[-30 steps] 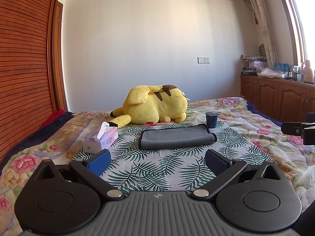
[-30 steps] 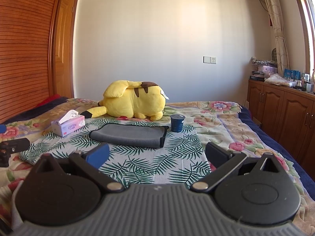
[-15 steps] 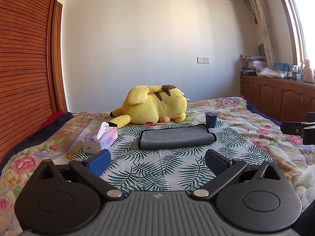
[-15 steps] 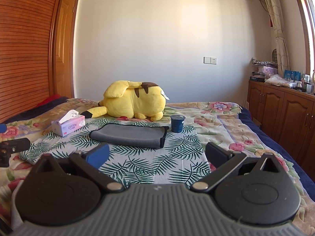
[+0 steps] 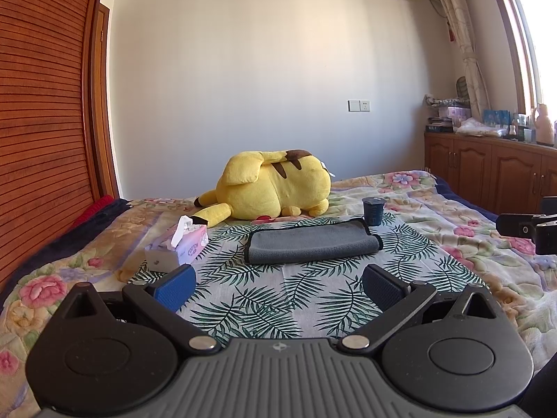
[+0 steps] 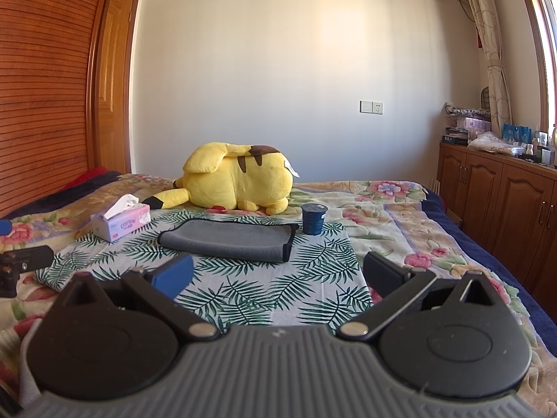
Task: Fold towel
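While spread wide, left gripper [image 5: 276, 287] empty.

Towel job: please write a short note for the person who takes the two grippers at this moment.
Left gripper: open, empty, held above the bed, short of the towel.
Right gripper: open, empty, also short of the towel.
Grey towel: lies on the palm-leaf cloth, already doubled over at least once, touched by neither gripper.
Nearby: dark blue cup by its right far corner, tissue box to its left, yellow plush toy behind it.
Done: at least one fold, by the look of it.
Left: further folding, if wanted; nothing is grasped yet.
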Demonstrator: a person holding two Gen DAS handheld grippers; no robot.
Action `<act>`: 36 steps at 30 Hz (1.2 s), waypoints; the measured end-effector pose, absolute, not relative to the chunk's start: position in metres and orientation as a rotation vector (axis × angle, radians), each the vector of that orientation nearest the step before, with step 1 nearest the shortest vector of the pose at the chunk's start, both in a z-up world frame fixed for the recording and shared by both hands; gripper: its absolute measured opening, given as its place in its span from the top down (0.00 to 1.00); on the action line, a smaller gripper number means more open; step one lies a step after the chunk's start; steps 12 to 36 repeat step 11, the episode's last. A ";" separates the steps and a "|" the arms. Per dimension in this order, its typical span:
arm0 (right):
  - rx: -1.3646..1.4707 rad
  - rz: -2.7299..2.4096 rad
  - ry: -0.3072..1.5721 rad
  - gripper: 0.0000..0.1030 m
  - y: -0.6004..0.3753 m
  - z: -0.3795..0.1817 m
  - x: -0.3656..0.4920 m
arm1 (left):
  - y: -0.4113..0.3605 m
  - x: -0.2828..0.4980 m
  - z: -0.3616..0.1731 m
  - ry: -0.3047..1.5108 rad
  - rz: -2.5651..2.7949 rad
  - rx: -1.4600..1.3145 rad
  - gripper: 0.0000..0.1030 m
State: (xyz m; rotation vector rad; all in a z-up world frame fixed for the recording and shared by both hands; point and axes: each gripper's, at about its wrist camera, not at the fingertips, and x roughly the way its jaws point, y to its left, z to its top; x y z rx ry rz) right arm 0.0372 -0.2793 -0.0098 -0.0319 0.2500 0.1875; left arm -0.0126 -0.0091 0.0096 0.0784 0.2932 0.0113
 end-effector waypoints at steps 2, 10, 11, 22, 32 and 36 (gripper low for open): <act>-0.032 0.188 0.249 0.00 -0.279 -0.010 0.037 | -0.009 -0.013 0.009 0.293 0.011 0.079 0.16; -0.032 0.187 0.249 0.00 -0.279 -0.010 0.037 | -0.008 -0.012 0.011 0.290 0.011 0.082 0.16; -0.032 0.187 0.250 0.00 -0.279 -0.010 0.037 | -0.008 -0.012 0.011 0.292 0.009 0.081 0.16; -0.032 0.187 0.250 0.00 -0.279 -0.010 0.037 | -0.008 -0.012 0.011 0.292 0.009 0.081 0.16; -0.032 0.187 0.250 0.00 -0.279 -0.010 0.037 | -0.008 -0.012 0.011 0.292 0.009 0.081 0.16; -0.032 0.187 0.250 0.00 -0.279 -0.010 0.037 | -0.008 -0.012 0.011 0.292 0.009 0.081 0.16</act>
